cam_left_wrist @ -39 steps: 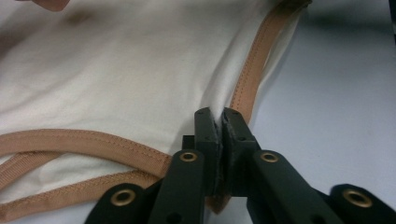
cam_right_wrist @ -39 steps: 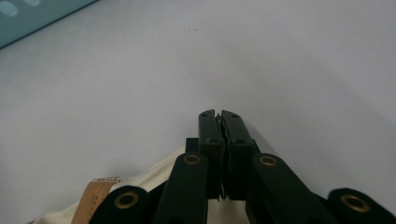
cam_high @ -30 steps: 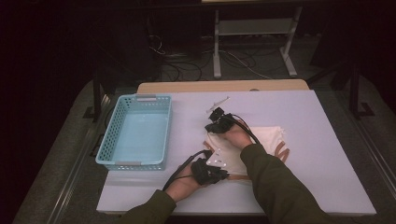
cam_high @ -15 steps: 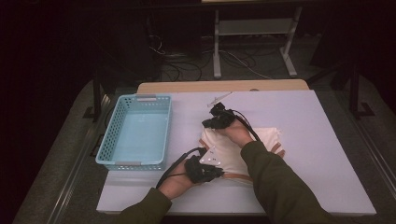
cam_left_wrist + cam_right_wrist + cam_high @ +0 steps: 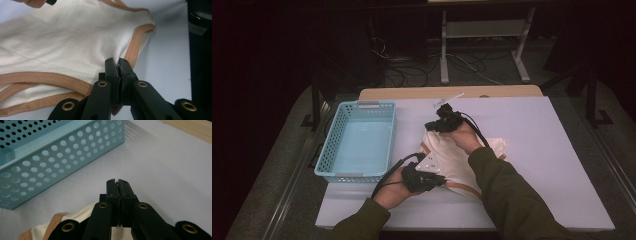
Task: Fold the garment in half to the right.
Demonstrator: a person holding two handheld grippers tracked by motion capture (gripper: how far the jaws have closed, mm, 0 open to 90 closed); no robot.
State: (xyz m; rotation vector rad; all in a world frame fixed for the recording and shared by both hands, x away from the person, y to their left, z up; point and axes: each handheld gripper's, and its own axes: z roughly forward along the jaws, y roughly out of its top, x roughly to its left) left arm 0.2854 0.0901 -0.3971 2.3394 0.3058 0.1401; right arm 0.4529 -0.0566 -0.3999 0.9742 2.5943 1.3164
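Note:
A cream garment (image 5: 452, 156) with tan trim lies rumpled at the middle of the white table (image 5: 552, 150). My left gripper (image 5: 438, 180) holds its near edge. In the left gripper view the jaws (image 5: 118, 61) are shut on the cream cloth (image 5: 62, 45) right beside the tan hem. At the garment's far left corner, my right gripper (image 5: 433, 125) is shut on the cloth. In the right gripper view the closed jaws (image 5: 117, 181) pinch the fabric (image 5: 77, 220) low down and point toward the light blue basket (image 5: 50, 157). The cloth is raised a little between the two grips.
The empty perforated blue basket (image 5: 354, 175) stands on the table's left side, close to both grippers. A wooden strip (image 5: 492, 92) runs along the far edge, with a small white object (image 5: 451, 98) on it. Cables and a metal stand (image 5: 482, 35) are on the dark floor beyond.
Both grippers have risen slightly with the garment pinched in them. The cloth between them is lifted and drawn up more than before.

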